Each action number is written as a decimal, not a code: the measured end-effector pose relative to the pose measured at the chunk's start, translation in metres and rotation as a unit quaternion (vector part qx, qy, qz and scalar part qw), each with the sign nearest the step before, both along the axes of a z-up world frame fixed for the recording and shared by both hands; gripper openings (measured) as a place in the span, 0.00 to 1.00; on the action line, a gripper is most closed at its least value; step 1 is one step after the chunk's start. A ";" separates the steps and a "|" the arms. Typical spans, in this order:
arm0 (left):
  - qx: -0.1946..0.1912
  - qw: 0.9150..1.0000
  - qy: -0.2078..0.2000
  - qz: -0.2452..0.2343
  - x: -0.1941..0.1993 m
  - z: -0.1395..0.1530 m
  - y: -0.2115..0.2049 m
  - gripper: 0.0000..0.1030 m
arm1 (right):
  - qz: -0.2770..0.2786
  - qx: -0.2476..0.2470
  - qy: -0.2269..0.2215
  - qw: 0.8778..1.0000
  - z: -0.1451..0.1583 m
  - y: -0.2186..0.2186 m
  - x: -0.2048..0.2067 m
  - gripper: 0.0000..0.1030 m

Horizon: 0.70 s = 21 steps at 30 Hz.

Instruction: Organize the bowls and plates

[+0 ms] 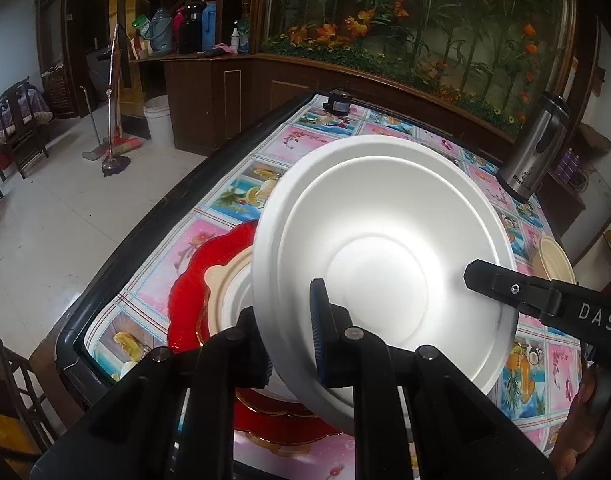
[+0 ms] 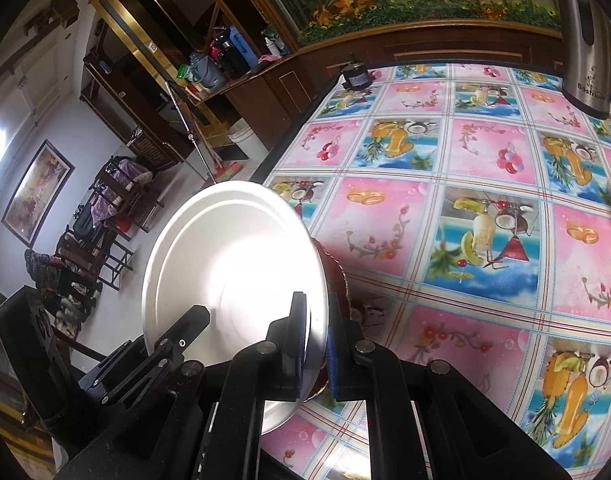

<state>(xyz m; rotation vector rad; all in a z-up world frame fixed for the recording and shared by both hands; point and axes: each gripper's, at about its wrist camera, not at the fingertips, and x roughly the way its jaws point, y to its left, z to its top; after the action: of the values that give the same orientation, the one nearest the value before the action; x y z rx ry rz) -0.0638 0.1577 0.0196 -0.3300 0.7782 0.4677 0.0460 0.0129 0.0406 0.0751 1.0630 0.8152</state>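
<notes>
White bowl (image 1: pixel 381 256) clenched at opposite rims by both hand-held grippers, hiding most of the red plate (image 1: pixel 189 280) beneath

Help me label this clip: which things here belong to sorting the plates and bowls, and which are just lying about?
Part of the job:
white bowl, clamped at its rim by both the left hand-held gripper and right hand-held gripper
red plate
beige dish on it
beige bowl

Lying about:
steel flask
small black object
</notes>
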 end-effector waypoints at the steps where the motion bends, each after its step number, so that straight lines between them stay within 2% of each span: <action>1: 0.001 1.000 -0.001 0.001 -0.001 0.000 0.001 0.13 | 0.001 0.000 -0.001 1.000 0.000 0.001 -0.001 0.08; 21: 0.015 1.000 -0.023 0.013 -0.018 0.013 0.009 0.13 | 0.018 0.008 -0.018 1.000 0.012 0.015 -0.013 0.08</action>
<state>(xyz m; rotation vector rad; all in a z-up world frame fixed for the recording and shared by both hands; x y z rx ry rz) -0.0820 0.1670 0.0325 -0.3226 0.7227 0.4948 0.0332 0.0277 0.0525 0.0555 1.0262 0.8553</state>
